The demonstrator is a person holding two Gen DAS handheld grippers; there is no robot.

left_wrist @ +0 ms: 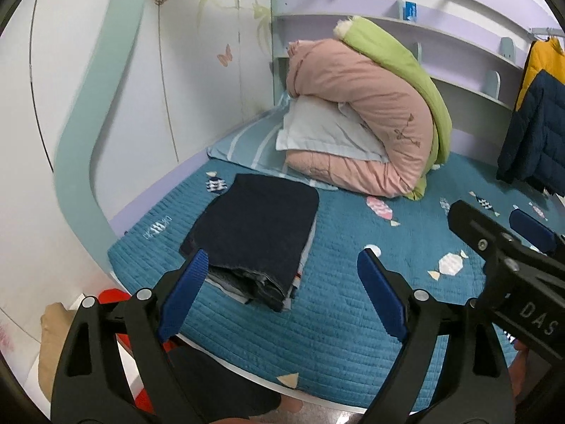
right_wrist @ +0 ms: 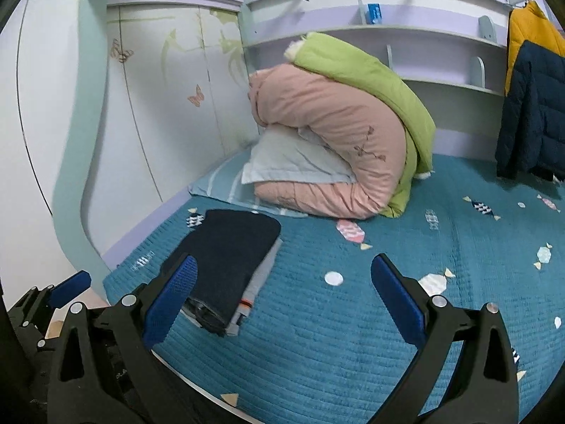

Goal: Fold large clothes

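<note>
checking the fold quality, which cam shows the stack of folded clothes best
The left wrist view. There the stack of folded clothes lies nearly centred, its dark top and layered front edge showing, only a corner behind one tool finger. In the right wrist view the stack sits further left, and a blue pad hides more of its near end.

The folded stack (left_wrist: 254, 240) hides its lower layers (only their edges show). The hanging jacket (left_wrist: 536, 134) is cut by the right edge, and the shelf's small blue box (right_wrist: 374, 12) is unreadable.

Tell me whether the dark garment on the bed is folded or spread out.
Folded. The dark garment lies as a compact rectangle atop a small stack on the teal bedspread, its layered edges showing at the near end.
</note>
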